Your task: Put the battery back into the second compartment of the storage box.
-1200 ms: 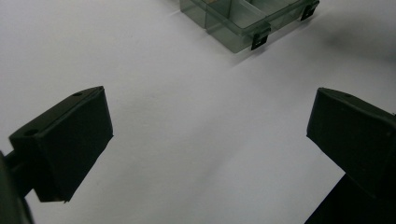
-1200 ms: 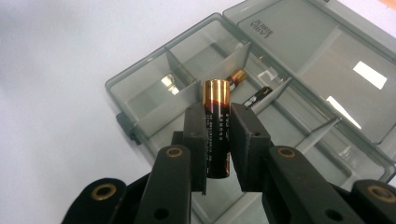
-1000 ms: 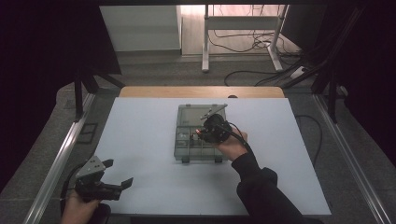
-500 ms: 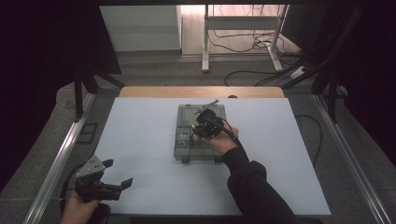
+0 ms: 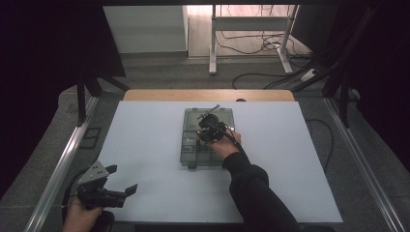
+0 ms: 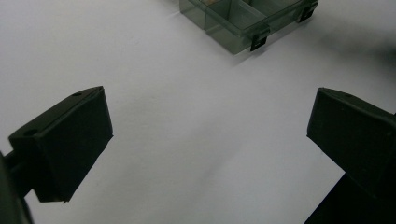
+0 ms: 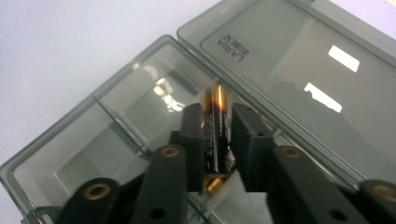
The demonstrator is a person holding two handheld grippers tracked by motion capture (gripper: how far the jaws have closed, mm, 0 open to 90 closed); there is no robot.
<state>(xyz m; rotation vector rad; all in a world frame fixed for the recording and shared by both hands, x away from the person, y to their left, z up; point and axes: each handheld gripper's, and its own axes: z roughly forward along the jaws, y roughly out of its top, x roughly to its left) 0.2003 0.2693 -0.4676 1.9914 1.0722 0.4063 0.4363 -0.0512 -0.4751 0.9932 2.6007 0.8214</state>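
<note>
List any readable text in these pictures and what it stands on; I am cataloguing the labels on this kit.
"LARIA", seen upside down, moulded into the open lid of the box: a doubtful reading, and the line beneath it is too blurred.
Small print on the battery held by the right gripper: too small to read.

Right tongs (image 7: 215,140) are clamped tight, both black jaws pressing a battery (image 7: 215,128) between them, gold end peeking out below. The right hand (image 5: 223,145) reaches forward on a dark-sleeved forearm (image 5: 254,193), wrist angled left. Well back and off to the side, the left tongs (image 5: 121,181) sit low in the left hand (image 5: 80,215), jaws spread wide, nothing between them.
</note>
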